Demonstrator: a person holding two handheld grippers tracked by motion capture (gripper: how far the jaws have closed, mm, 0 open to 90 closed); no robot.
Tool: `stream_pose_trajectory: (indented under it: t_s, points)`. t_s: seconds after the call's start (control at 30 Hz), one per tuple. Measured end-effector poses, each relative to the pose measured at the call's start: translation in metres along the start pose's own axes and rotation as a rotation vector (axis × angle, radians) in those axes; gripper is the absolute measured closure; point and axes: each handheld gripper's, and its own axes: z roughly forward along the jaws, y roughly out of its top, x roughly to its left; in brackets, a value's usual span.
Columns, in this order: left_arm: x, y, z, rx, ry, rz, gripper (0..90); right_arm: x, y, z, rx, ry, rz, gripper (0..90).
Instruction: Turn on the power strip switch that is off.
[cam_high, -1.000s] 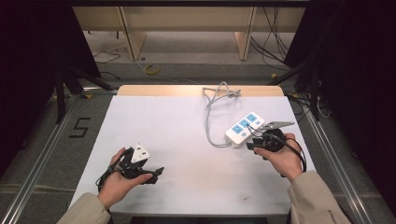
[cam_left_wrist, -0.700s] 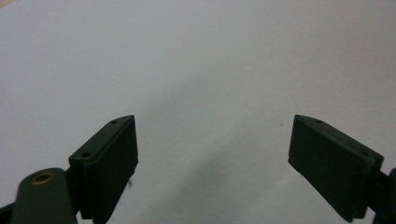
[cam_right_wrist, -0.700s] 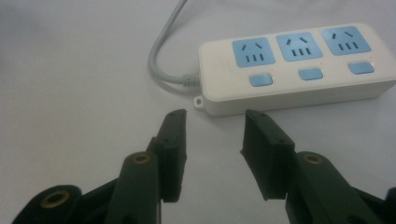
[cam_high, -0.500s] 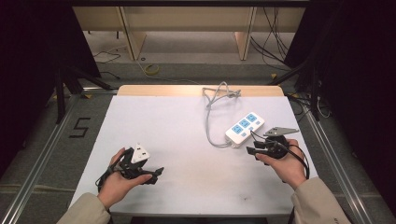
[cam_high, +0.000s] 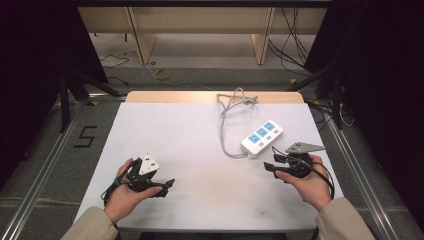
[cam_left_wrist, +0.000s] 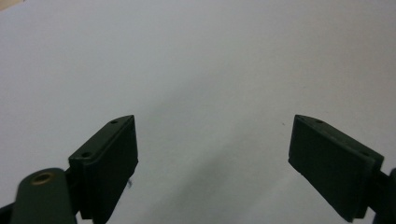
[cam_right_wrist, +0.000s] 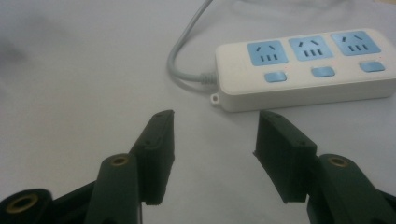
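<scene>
Since the earlier frames, my right gripper has drawn back from the power strip toward the table's near edge; my left gripper has held its place at the near left. Both are empty, jaws standing apart: the left over bare white table, the right facing the strip's long side, just short of it. The strip lies on the right half of the table, skewed, its grey cord curling off toward the far edge. I judge it a rigid plastic body, light, smooth and liable to slide when nudged. Best hold is across its narrow width, clear of the blue sockets and switches; the trailing cord would drag on a lift.
</scene>
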Motion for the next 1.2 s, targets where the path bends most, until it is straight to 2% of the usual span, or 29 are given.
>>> stream_pose_trajectory:
  t_s: [0.07,0.33,0.47,0.7,0.93,1.1,1.2]
  points:
    - [-0.001,0.000,-0.001,-0.013,-0.008,0.000,15.0,0.000,-0.003,-0.001,-0.007,0.006,0.005,45.0]
    - [0.000,0.000,-0.001,-0.011,-0.005,0.001,15.0,0.005,-0.016,-0.011,-0.025,0.006,0.009,40.2]
    - [-0.001,0.000,-0.002,-0.011,-0.004,0.005,15.0,0.007,-0.023,-0.014,-0.025,0.020,0.008,38.5]
    - [-0.003,0.001,-0.003,-0.017,-0.006,0.008,15.0,0.010,-0.034,-0.022,-0.060,0.043,0.000,37.0]
    - [-0.003,0.001,-0.004,-0.018,-0.007,0.007,15.0,0.013,-0.041,-0.030,-0.075,0.043,0.016,33.9]
    - [-0.005,0.002,-0.003,-0.012,-0.018,0.014,15.1,0.014,-0.043,-0.032,-0.085,0.036,0.020,32.7]
    - [-0.012,0.004,-0.002,-0.017,-0.035,0.017,15.0,0.014,-0.044,-0.033,-0.089,0.035,0.022,32.4]
